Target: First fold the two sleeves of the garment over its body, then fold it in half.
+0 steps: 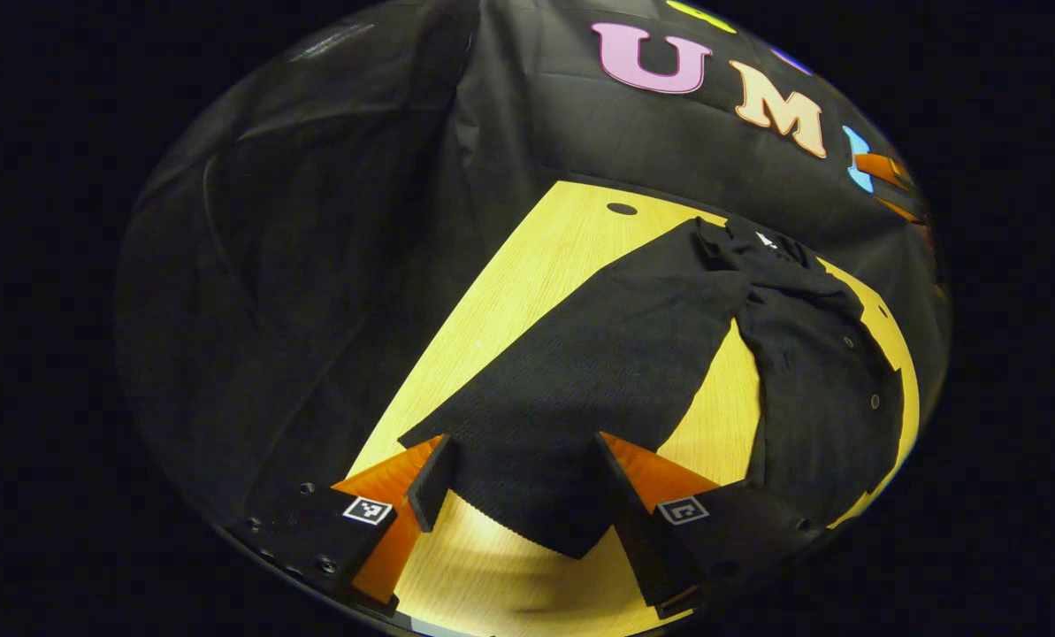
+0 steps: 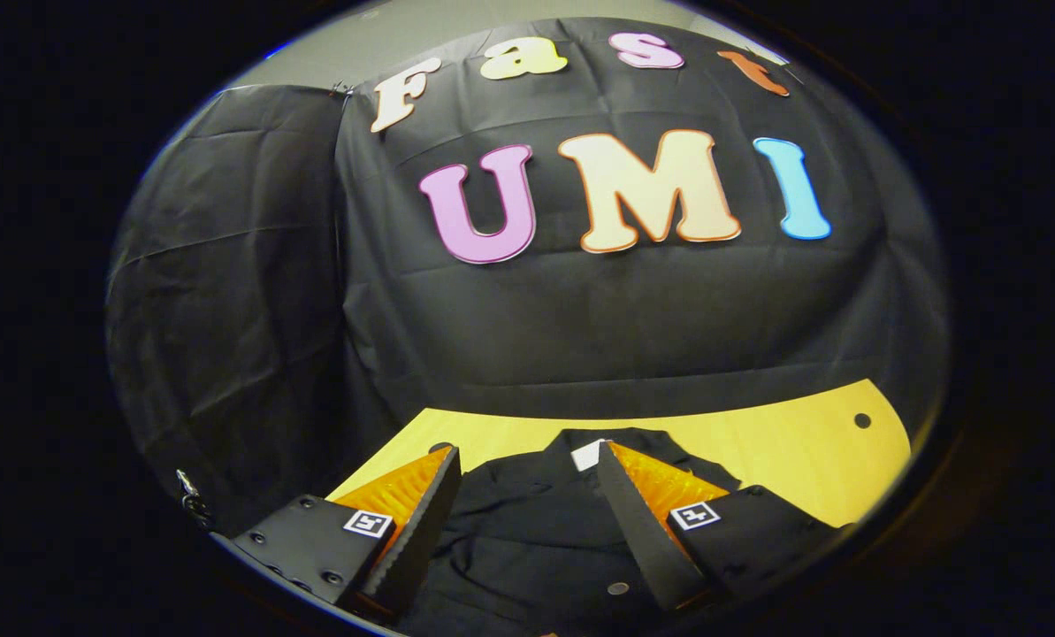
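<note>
Our left tool hangs with its jaws spread wide, and the cuff end of one sleeve lies between them on the table. Neither finger presses the cloth, so we judge this a line-up for a grasp and not a hold. From the cuff the sleeve runs away toward one o'clock, laid out straight and flat, which leaves it easy to pinch at its end and carry over. It meets the body of the black garment near the collar, and the body drops back toward four o'clock with its small buttons showing.

Our right tool is likewise spread apart with nothing between its fingers. It sits low above the garment's upper front, the collar lying just ahead at twelve o'clock and a button near six. We take it that it waits there to steady the body while the sleeve comes across.

The sleeve is not yet folded over, so the task looks to be at its first step.
</note>
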{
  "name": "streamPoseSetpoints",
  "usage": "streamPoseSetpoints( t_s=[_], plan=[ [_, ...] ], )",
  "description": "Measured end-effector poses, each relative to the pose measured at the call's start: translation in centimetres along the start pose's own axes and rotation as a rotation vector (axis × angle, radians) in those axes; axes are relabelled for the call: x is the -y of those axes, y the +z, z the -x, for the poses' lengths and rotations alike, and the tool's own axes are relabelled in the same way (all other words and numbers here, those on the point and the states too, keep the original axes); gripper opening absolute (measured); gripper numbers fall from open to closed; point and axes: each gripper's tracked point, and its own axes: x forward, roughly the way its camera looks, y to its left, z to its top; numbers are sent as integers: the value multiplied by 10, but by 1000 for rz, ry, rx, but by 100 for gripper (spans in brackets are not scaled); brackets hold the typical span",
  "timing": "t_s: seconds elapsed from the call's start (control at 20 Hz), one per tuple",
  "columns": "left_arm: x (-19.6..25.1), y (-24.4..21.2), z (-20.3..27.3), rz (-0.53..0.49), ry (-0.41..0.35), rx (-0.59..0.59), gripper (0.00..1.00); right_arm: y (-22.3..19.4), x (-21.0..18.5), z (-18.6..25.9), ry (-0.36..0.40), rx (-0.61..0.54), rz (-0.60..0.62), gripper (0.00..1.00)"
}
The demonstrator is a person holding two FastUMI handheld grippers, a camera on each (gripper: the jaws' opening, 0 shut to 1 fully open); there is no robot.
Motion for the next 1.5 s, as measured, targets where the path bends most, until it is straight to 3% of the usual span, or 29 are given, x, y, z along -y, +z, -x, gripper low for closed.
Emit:
streamPoseSetpoints(
  t_s=[0.25,0.45,0.8,0.85,0.95,1.2,1.4,1.5],
  plan=[
    [-2,-7,-3,-47,14,-3,93,13,43,49,-90,59,-42,98],
    [-2,-10,-4,-107,26,-3,92,4,72,89,-166,61,-92,98],
    [0,-11,-3,-107,-2,32,87,-21,117,154,-297,56,-192,97],
    [4,-10,-2,-116,-11,35,72,-21,120,163,-311,64,-206,97],
    [8,-8,-4,-129,-27,31,58,-22,124,178,-339,87,-230,97],
    [11,-8,-5,-142,-47,28,36,-32,131,201,-375,116,-297,97],
    [17,-8,-5,-134,-75,15,7,-27,146,228,-414,147,-297,93],
    [17,-8,-7,-133,-87,5,2,-25,151,245,-432,162,-306,98]
  ],
)
